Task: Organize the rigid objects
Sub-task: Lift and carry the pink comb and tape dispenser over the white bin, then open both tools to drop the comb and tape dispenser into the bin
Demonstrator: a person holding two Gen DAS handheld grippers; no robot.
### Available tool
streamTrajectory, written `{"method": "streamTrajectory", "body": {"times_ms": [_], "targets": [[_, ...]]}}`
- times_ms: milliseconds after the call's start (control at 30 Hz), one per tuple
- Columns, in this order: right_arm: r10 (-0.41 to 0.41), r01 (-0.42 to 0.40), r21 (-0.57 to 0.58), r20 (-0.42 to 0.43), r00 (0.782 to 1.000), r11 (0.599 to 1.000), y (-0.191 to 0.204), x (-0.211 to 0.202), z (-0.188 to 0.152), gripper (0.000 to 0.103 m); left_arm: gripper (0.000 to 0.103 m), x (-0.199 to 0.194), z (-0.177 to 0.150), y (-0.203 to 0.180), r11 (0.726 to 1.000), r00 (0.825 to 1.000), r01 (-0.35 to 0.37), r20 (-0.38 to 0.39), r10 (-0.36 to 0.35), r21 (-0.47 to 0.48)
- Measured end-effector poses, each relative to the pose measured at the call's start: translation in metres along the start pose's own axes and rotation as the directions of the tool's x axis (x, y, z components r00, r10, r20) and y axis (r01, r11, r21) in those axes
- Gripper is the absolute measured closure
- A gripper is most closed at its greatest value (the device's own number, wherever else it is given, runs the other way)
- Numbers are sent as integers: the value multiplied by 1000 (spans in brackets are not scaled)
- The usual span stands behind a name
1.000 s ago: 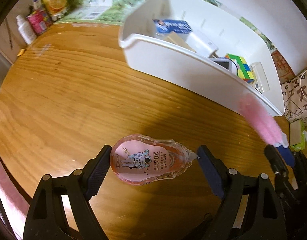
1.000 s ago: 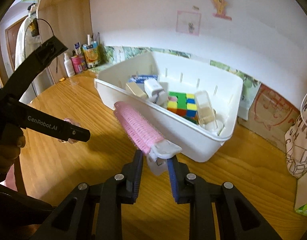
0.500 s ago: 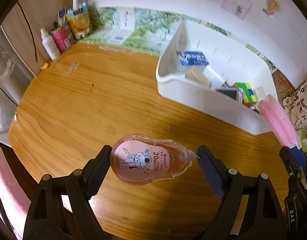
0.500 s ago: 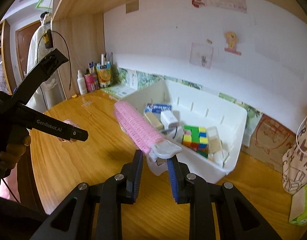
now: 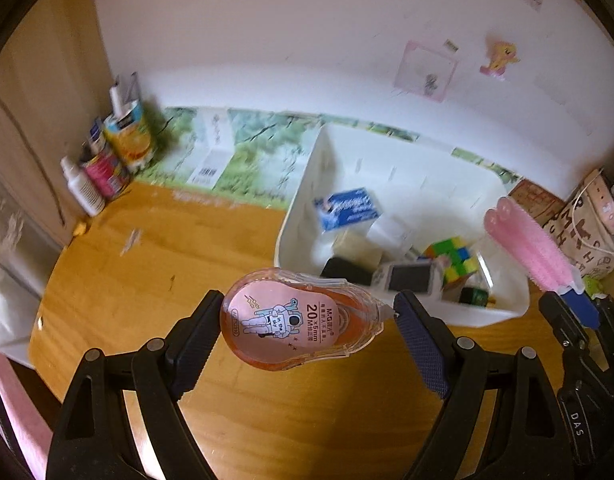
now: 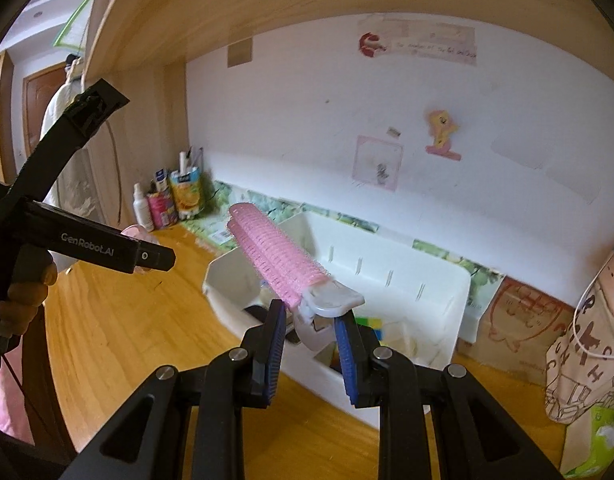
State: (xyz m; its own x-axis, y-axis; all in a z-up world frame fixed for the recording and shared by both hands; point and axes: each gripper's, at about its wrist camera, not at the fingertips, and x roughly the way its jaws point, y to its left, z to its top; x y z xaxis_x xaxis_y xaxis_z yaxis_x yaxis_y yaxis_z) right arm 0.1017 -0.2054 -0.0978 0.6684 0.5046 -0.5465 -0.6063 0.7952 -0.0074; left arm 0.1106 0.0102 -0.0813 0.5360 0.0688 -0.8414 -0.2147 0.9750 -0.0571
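The left gripper [image 5: 307, 316] stands fairly wide, its two pads clamped on the ends of a pink correction tape dispenser [image 5: 301, 322], which is held clear above the wooden table [image 5: 147, 280]; the dispenser lies crosswise between the jaws, its long axis running from pad to pad, rounded end at the left pad and narrow white tip at the right pad, printed face up toward the camera; the right gripper [image 6: 310, 332] is squeezed tight on the white handle of a pink hair roller clip [image 6: 273, 258], whose long axis runs up and away to the left from the jaws, its rounded pink end farthest out, over the near-left part of the white bin [image 6: 447, 292]; the bin sits on the table by the wall, holding a colourful cube [image 5: 453, 258] and a blue packet [image 5: 349, 208] among other items.
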Motion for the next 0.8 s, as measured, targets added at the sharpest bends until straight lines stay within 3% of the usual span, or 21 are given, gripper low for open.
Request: {"method": "streamTrajectory", "body": {"times_ms": [433, 800], "targets": [[-18, 21, 93, -32, 999, 995, -33, 36, 5, 78, 16, 33, 43, -34, 990, 991, 122, 46, -126, 76], [0, 14, 131, -110, 994, 991, -45, 65, -8, 76, 15, 70, 55, -47, 991, 992, 123, -6, -123, 59]]}}
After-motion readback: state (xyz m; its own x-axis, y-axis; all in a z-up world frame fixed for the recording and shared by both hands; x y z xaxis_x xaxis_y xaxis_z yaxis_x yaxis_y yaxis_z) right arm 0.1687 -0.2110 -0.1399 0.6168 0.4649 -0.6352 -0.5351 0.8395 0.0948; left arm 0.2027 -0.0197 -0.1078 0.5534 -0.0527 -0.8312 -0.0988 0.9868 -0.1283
